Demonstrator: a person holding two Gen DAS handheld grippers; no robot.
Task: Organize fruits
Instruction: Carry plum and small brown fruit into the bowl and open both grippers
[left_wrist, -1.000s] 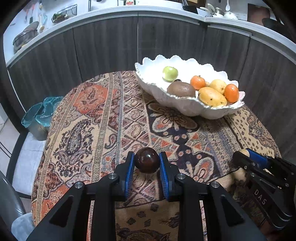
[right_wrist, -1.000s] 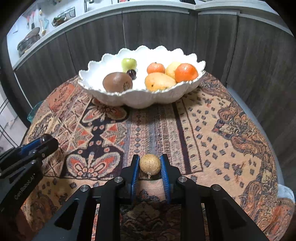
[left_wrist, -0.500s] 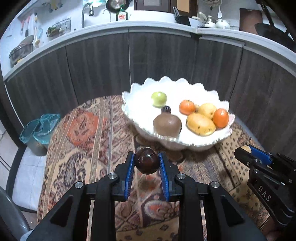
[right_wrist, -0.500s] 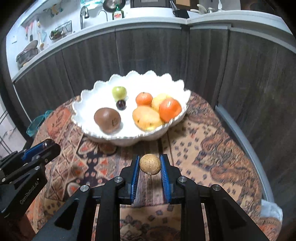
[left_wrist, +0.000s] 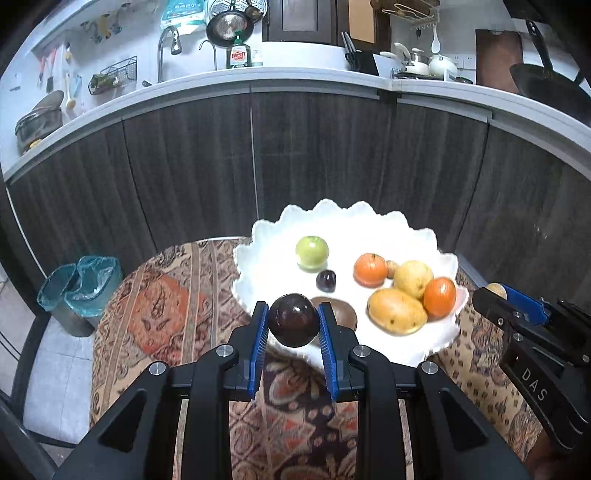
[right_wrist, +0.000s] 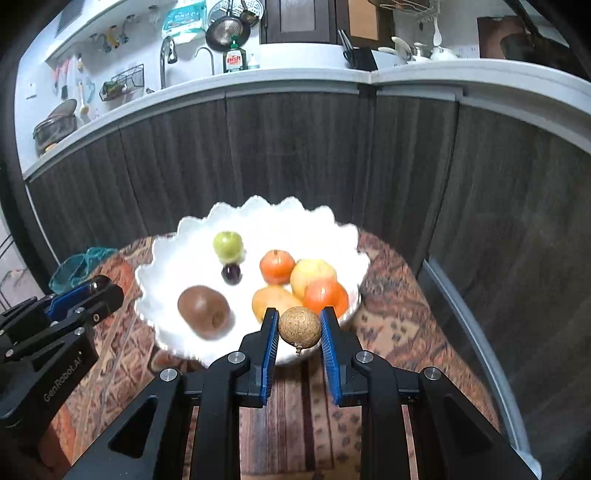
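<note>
Above patterned cloth (left_wrist: 162, 310), left gripper (left_wrist: 292, 325) pinches dark plum (left_wrist: 292, 319) (right gripper (right_wrist: 300, 328) pinches longan (right_wrist: 299, 326)).

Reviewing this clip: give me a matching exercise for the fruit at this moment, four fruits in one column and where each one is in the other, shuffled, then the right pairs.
Things:
1. dark plum
2. speckled tan fruit
3. green apple
4. kiwi

Places:
A. far side of the white bowl, behind a small dark fruit
B. clamped in the right gripper
C. near left part of the bowl, lying loose
D. clamped in the left gripper

Pairs: 1-D, 2-B, 3-A, 4-C
</note>
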